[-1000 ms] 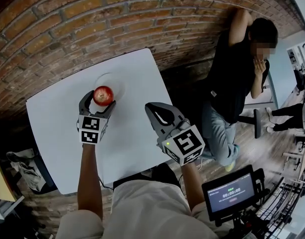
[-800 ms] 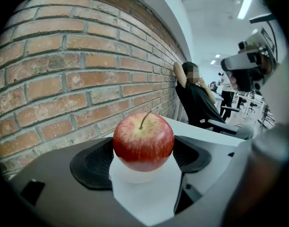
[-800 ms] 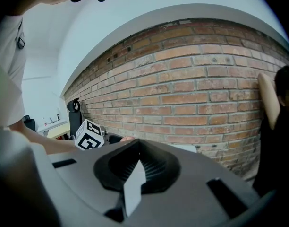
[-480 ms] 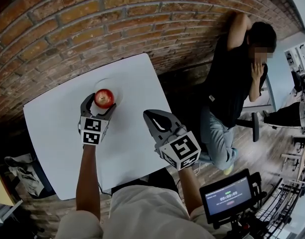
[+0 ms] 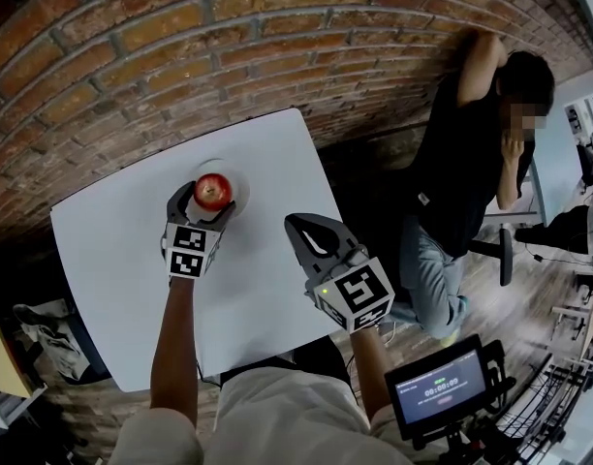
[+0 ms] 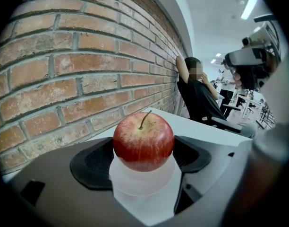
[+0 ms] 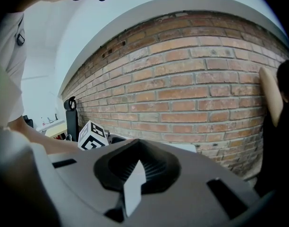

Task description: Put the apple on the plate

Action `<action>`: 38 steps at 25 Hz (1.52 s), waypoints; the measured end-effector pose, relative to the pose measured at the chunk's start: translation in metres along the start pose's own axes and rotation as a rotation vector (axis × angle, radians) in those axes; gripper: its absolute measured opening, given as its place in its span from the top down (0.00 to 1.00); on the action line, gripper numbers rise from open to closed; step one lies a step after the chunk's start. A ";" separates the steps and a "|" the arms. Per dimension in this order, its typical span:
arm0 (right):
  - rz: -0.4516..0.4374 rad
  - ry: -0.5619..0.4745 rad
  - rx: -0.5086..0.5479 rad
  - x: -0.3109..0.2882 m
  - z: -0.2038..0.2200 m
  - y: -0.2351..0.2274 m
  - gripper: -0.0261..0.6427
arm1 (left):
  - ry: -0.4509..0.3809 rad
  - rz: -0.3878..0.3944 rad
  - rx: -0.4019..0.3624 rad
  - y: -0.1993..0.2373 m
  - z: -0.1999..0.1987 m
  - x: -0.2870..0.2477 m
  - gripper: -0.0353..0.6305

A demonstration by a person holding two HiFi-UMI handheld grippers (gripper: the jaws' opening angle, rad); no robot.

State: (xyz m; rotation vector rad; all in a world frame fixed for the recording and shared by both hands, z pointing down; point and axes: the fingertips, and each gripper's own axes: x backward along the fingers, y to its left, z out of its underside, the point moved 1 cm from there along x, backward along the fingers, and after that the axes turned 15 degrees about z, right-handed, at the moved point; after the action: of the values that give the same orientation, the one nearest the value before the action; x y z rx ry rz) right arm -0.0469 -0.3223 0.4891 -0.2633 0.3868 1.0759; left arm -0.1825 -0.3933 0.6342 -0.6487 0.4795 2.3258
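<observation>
1. So, left tool point(image 5: 207, 199) is clenched on the round red apple point(image 6: 143, 142), right over the shallow white plate point(image 6: 121, 181) on the white counter point(image 5: 112, 260).
2. Right tool point(image 5: 311, 231) is closed and empty, off to the plate's right.
3. Let go too high and it could roll off the plate.

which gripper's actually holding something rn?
The left gripper: its jaws clamp the apple above the plate. The right gripper is shut on nothing.
</observation>
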 end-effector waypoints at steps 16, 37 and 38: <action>0.004 0.029 -0.040 -0.002 0.012 0.001 0.95 | 0.060 -0.051 -0.009 0.018 0.015 -0.008 0.35; 0.018 0.047 -0.066 0.002 0.025 -0.002 0.95 | 0.068 -0.037 -0.012 0.018 0.025 -0.015 0.35; 0.021 0.049 -0.067 0.002 0.026 -0.003 0.95 | 0.063 -0.033 -0.005 0.018 0.025 -0.016 0.35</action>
State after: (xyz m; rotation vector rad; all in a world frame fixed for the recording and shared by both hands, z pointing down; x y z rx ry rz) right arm -0.0383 -0.3119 0.5121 -0.3467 0.3986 1.1059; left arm -0.1929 -0.4017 0.6667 -0.7288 0.4875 2.2817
